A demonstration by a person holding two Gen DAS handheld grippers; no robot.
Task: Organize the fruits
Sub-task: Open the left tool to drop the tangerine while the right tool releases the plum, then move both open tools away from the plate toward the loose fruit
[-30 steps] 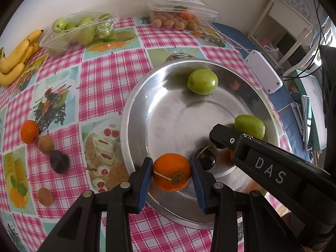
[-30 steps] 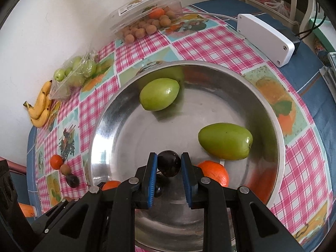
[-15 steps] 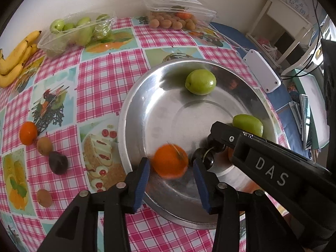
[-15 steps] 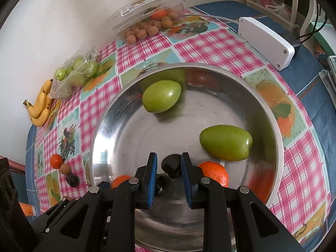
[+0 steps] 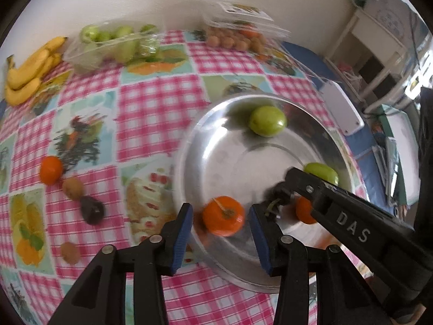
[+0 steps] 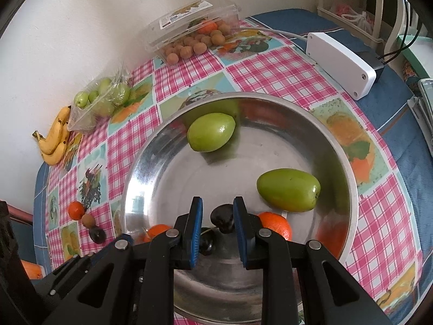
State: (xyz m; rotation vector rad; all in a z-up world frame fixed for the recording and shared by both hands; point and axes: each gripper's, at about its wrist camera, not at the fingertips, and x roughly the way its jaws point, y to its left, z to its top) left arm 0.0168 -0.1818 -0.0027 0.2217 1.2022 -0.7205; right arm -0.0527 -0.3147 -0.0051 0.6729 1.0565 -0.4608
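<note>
Moved since the earlier frame: orange (image 5: 223,215), formerly pinched, now lies loose on the near wall of the steel bowl (image 6: 270,96), turned stalk-up.

- Left gripper (image 5: 220,226): released. Jaws have just been opening. The orange sits between the pads and touches neither.
- Right gripper (image 6: 217,205): clenched narrow. A dark fruit (image 6: 222,218) sits at its tips against one pad, with a sliver of gap at the other. Whether it is truly pinched cannot be told.
- Bowl contents: second orange (image 6: 276,226) near the near rim, two green fruits (image 6: 211,132) (image 6: 288,189), one toward the far rim and one toward the right.

Handling notes (judgement):
- The left tongs should lift straight up and clear, since a sideways brush would likely set the orange rolling.
- The right tongs should settle the dark fruit low on the bowl floor before opening. The steel is sloped and slick, and round fruit will probably drift toward the centre.
- The next pick is likely among the loose fruit by the surface's left edge.

Surface: table under a pink checked cloth (image 5: 157,94) with fruit-print panels.
- Left edge: loose orange (image 5: 51,169), brown fruit (image 5: 73,188), dark fruit (image 5: 92,210), second brown fruit (image 5: 69,253).
- Far left corner: bananas (image 5: 27,73).
- Far edge: tray of green fruit (image 5: 113,43), clear clamshell of small brown fruit (image 6: 192,32).
- Right edge: white box (image 6: 343,65) with a cable.

Room: pale wall behind, white shelving (image 5: 379,54) to the right.
</note>
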